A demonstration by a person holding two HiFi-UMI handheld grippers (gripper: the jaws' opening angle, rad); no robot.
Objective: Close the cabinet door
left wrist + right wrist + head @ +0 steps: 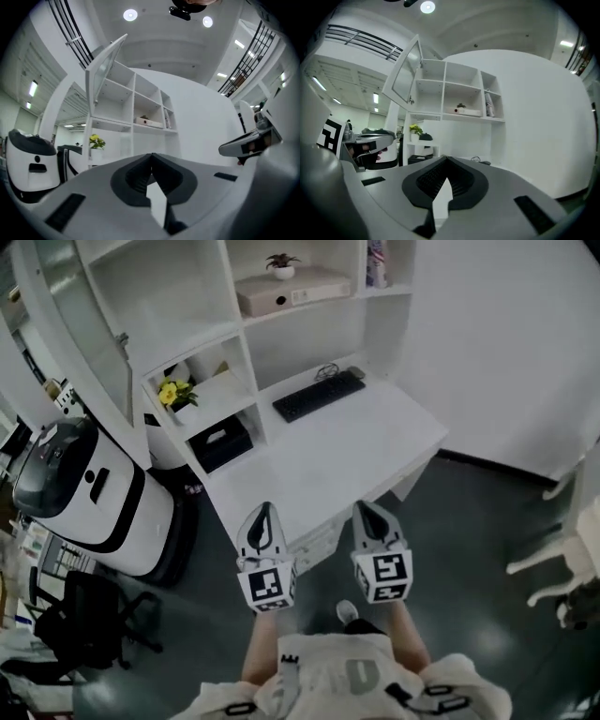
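Cabinet door (pixel 82 329): left open, past the left edge of the surface (pixel 356 451). Left gripper (pixel 265 519), right gripper (pixel 368 514): jaws together, empty, held level, likely for pushing.

White table (pixel 375 446): black keyboard (pixel 318 396) along back edge. Shelf unit (pixel 246 343) behind: beige box (pixel 281 294) topped by small potted plant (pixel 281 265); yellow flowers (pixel 173 392); black box (pixel 221 441) in lowest compartment.

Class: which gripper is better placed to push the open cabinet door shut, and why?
Probably left. The cabinet door hangs open at the left of the shelves, and the left gripper is on that side; the right gripper would have to cross over. Both are shut and empty.
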